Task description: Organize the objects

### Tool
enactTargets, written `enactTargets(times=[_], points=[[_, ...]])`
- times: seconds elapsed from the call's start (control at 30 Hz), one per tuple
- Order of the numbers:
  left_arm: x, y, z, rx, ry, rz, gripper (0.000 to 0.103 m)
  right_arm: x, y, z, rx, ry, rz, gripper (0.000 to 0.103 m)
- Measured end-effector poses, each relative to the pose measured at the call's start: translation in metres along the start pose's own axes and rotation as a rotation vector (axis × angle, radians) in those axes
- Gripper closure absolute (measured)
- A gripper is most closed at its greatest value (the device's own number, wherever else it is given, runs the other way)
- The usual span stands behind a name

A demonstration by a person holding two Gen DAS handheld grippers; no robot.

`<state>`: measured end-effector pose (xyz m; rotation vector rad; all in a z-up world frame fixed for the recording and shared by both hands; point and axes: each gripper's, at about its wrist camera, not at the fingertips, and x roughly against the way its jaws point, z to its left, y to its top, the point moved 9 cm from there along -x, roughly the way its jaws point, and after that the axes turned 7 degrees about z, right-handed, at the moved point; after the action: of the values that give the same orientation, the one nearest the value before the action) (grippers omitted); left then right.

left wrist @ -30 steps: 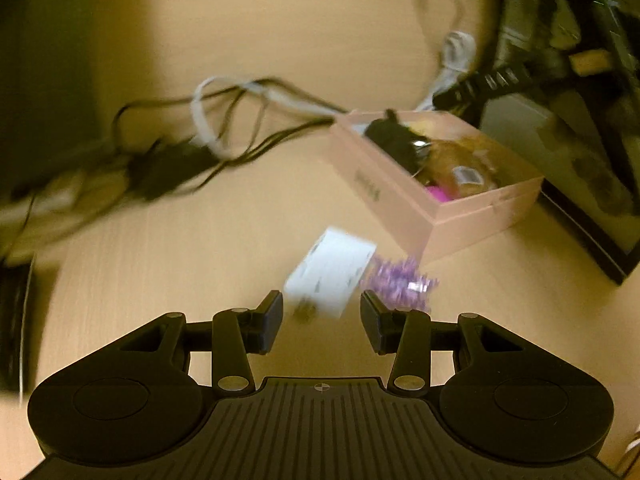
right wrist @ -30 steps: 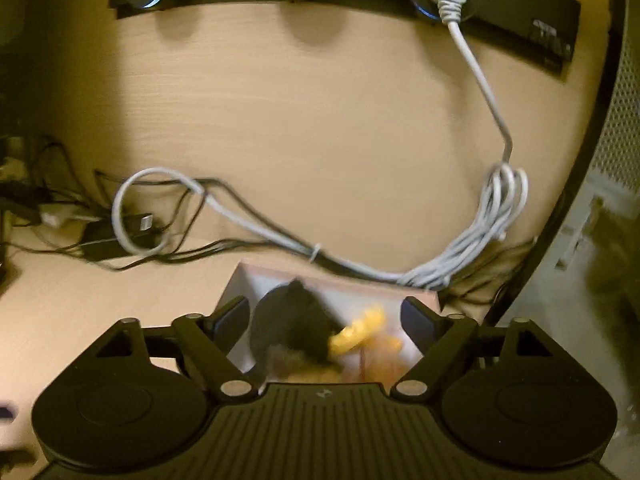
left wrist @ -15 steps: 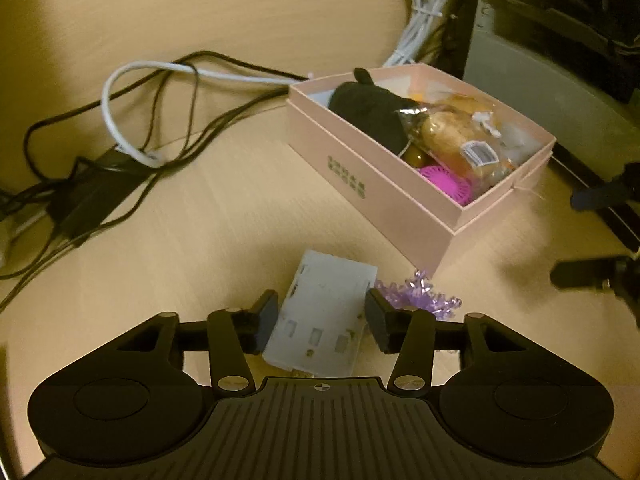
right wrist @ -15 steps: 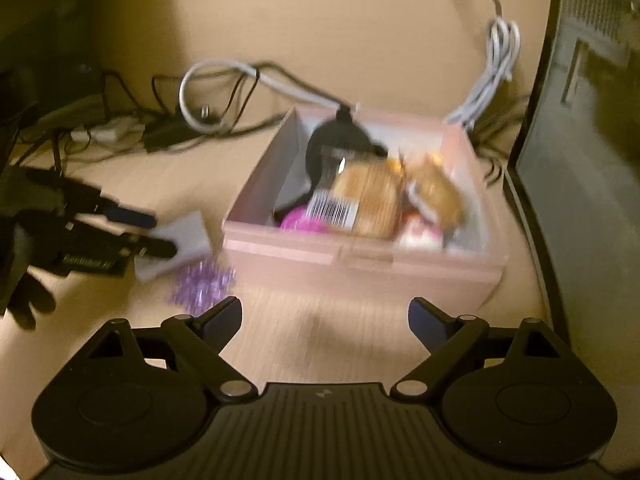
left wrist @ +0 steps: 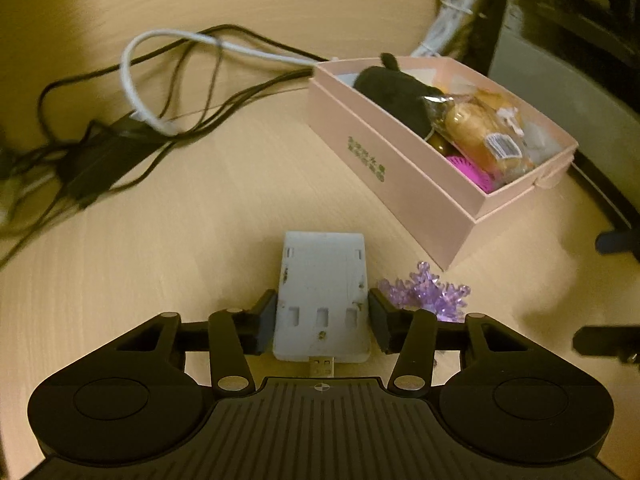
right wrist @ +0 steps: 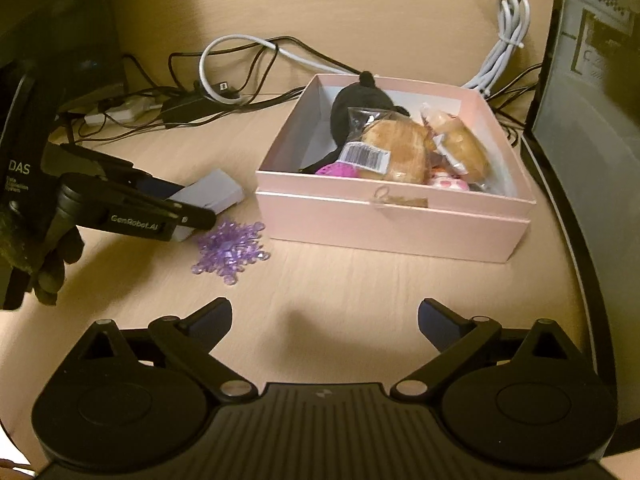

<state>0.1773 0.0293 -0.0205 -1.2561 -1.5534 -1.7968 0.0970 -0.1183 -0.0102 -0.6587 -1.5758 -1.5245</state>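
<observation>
left gripper [left wrist: 322,322]: jaws just narrowing, flanking white USB hub [left wrist: 322,300] | right gripper [right wrist: 325,324]: jaws just widening, apart, empty | purple snowflake [right wrist: 230,249]: left of pink box [right wrist: 394,216]

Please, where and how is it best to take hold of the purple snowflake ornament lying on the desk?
The purple snowflake lies flat and thin on the desk, apart from the pink box. Probably come from above with the open right claw and pinch across its thicker centre, fingers sliding between the arms; the tips look fragile, and the left claw crowds its left side.
</observation>
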Motion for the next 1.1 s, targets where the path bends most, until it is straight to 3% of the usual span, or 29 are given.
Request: enactTargets(times=[0.2,0.53,0.77,0.83,0.93,1.0,1.1], points=[[0.031,-0.019,0.007,0.201,-0.019,-0.049,0.050,-0.010,0.007,0.018,0.022,0.026,-0.001,0.003],[0.093,-0.070,0.017,0.458,0.039,-0.052,0.050,-0.059,0.026,0.060,0.064,0.084,0.052,0.003],[0.113,-0.101,0.018,0.537,0.057,-0.052,0.050,-0.077,0.038,0.085,0.171,0.055,0.028,0.003],[0.115,-0.107,0.019,0.556,0.062,-0.051,0.050,-0.077,0.040,0.089,0.194,0.046,0.014,0.008],[0.115,-0.112,0.020,0.579,0.064,-0.044,0.050,-0.072,0.041,0.094,0.229,0.064,0.001,0.027],[0.113,-0.112,0.018,0.583,0.059,-0.041,0.050,-0.068,0.039,0.097,0.248,0.074,0.003,0.047],[0.108,-0.109,0.013,0.582,0.040,-0.040,0.050,-0.061,0.032,0.097,0.266,0.073,0.014,0.050]])
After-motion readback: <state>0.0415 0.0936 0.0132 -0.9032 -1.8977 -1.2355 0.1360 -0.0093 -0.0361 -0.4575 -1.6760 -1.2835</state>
